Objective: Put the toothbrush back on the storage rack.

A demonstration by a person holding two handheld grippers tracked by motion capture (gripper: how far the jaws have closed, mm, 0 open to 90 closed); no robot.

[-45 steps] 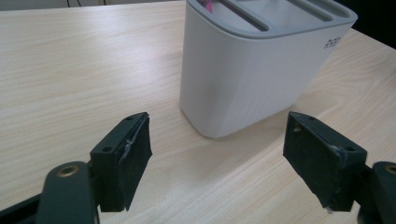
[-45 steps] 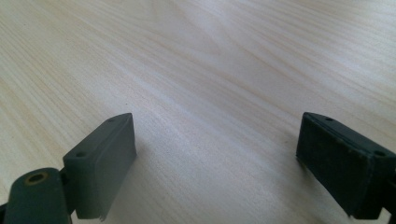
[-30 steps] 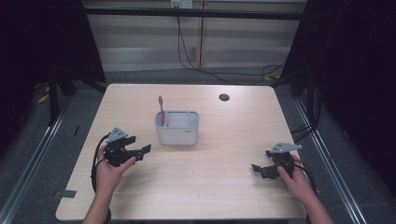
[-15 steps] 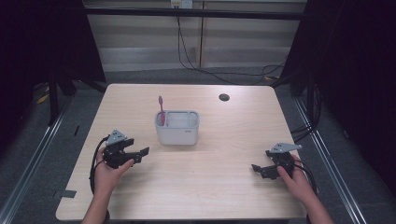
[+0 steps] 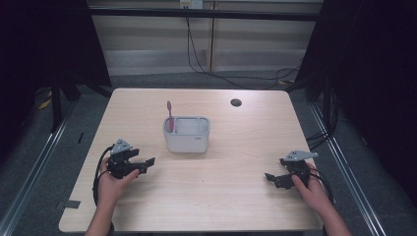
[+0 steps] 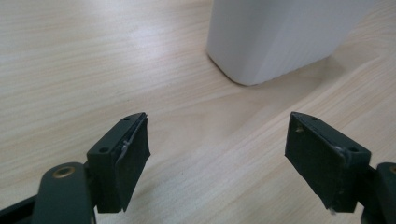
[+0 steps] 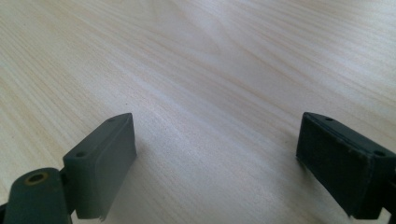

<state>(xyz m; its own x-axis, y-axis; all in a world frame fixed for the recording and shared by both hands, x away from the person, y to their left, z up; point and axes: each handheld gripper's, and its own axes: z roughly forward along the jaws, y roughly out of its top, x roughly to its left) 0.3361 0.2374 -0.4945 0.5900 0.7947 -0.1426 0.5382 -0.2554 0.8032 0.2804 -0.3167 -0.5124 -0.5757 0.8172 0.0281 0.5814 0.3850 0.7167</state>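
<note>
From the high view, a pale wooden table (image 5: 206, 196) carries a white holder (image 5: 187, 134) near its middle, split into compartments, with a pink toothbrush (image 5: 170, 116) standing upright in the left compartment. A small dark round spot (image 5: 236, 102) sits on the tabletop towards the far edge, well apart from the holder. The left gripper (image 5: 147, 163) lies low over the table at the near left, held in the person's left hand (image 5: 114, 184), its jaws pointing towards the right and standing apart with nothing between them; it is near the holder's front left corner but not touching it. The right gripper (image 5: 271, 178) is at the near right, held in the right hand (image 5: 309, 189), jaws pointing left — well apart from the holder.

In the left gripper view, the two black jaws stand wide apart over bare wood, and the holder's (image 6: 280, 37) rounded lower corner rises just ahead of them, a little to the right — clear of both jaws.

In the right gripper view, the jaws are spread wide too, with only the table's (image 7: 210, 70) grain between and ahead of them.
</note>
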